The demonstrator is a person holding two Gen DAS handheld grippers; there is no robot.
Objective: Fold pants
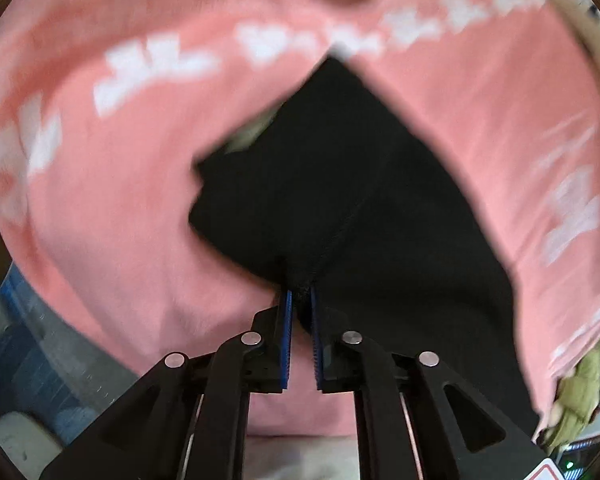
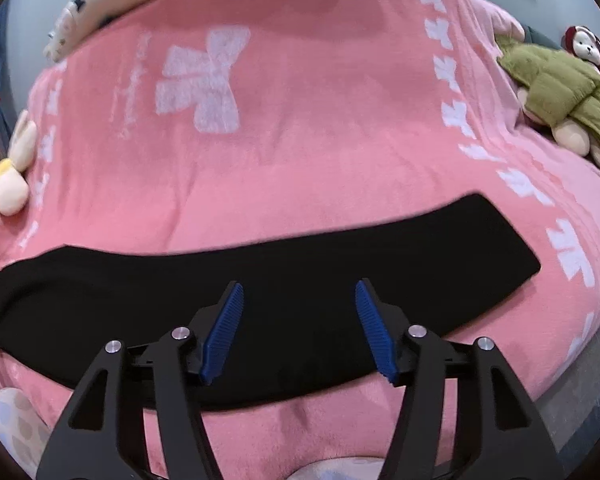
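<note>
Across the pink fleece blanket [image 2: 300,128] with its white bow print, we have the black knit pants [image 2: 260,280] laid out as one long band running left to right, already doubled leg on leg by the look of it, and flat along most of their length. Our left gripper [image 1: 300,300] has its blue ribbed pads [image 1: 287,320] pinched nearly together on a bunched edge of the dark cloth, right by a stitched seam, and the fabric fans away from that grip toward the far side; the wrist view is blurred, so we cannot tell how high the edge hangs off the blanket. Our right gripper [image 2: 300,320] hovers just above the near edge of the band around its middle, jaws spread wide, nothing between them. We judge the job to be at the lengthwise fold: carry the held end over onto the other end. To do it well, we keep the left grip firm on both layers, lift only enough to clear the blanket, and travel straight along the band so the edges stack square. The free gripper could press the middle as a hinge, or pinch the second corner of the same end so it does not droop. Off at the far right sits a plush bear in an olive quilted coat [image 2: 560,92], well apart from the work, and a cream flower-shaped plush [image 2: 8,176] rests at the left edge.
</note>
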